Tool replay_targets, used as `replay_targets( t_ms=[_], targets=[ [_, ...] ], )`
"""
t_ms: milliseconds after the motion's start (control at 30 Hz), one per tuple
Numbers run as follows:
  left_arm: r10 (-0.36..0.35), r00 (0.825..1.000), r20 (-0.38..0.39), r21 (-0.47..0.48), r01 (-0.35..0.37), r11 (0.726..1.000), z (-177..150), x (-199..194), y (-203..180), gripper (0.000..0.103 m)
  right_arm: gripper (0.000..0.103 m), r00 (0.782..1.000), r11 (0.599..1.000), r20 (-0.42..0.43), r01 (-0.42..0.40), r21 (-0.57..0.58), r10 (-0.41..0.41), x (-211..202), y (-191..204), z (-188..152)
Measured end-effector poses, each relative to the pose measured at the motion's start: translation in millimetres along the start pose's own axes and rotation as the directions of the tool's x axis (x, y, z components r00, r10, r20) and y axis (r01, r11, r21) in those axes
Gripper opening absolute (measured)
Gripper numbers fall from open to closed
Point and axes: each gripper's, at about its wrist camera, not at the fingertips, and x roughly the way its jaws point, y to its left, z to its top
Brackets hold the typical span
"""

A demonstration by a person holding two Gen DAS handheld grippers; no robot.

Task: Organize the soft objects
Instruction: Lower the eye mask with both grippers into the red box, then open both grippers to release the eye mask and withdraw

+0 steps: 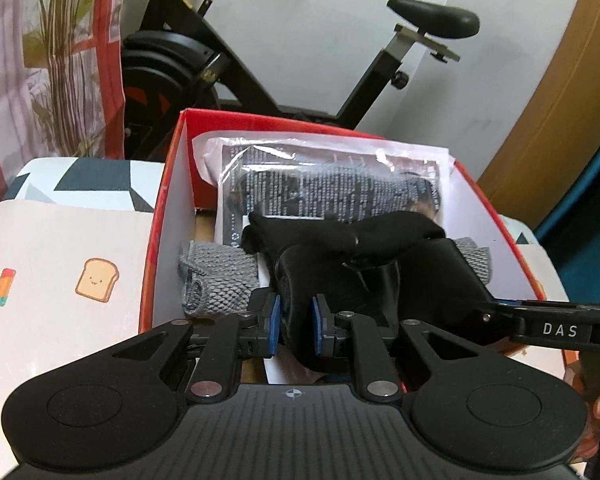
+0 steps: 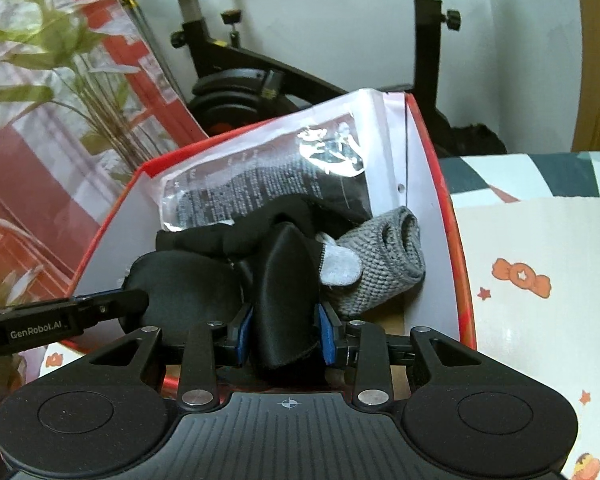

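A red box (image 1: 168,184) with white inner walls holds a clear plastic packet (image 1: 332,184) of grey knitwear and a loose grey knit piece (image 1: 216,284). Over the box's near end, both grippers hold one black padded soft item (image 1: 340,276). My left gripper (image 1: 296,316) is shut on its left lobe, blue pads pressing the fabric. The right gripper's finger (image 1: 560,328) comes in from the right. In the right wrist view my right gripper (image 2: 286,328) is shut on an upright fold of the black item (image 2: 288,280). Beyond it lie the grey knit piece (image 2: 384,272), the packet (image 2: 268,172) and the box (image 2: 112,208).
The box sits on a white cover printed with toast and sweets (image 1: 60,272) (image 2: 540,300). A black exercise bike (image 1: 260,80) (image 2: 240,80) stands behind by the white wall. A plant in a red and white wrap (image 1: 64,60) is at the left, a wooden panel (image 1: 560,100) at the right.
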Motion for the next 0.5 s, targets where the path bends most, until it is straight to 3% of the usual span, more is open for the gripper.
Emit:
replay_targets(
  t_ms=[267,333,500],
  targets=[
    [0.011,1.000,-0.025,0.027,-0.010,1.000,3.9,3.6,0.0,0.037,0.041,0.997,0.996,-0.014,0.079,-0.040,-0.080,1.5,8.4,4.0],
    [0.007,1.000,-0.022,0.035,-0.006,0.999,4.2,2.7,-0.9,0.041,0.048,0.997,0.996,-0.013,0.079,-0.044,-0.080,-0.3,11.3,3.3],
    [0.028,1.000,0.002,0.063,-0.028,0.998,5.2,-4.4,-7.0,0.050,0.055,0.996,0.991,-0.023,0.086,-0.098,-0.089,-5.9,19.3,1.0]
  ],
)
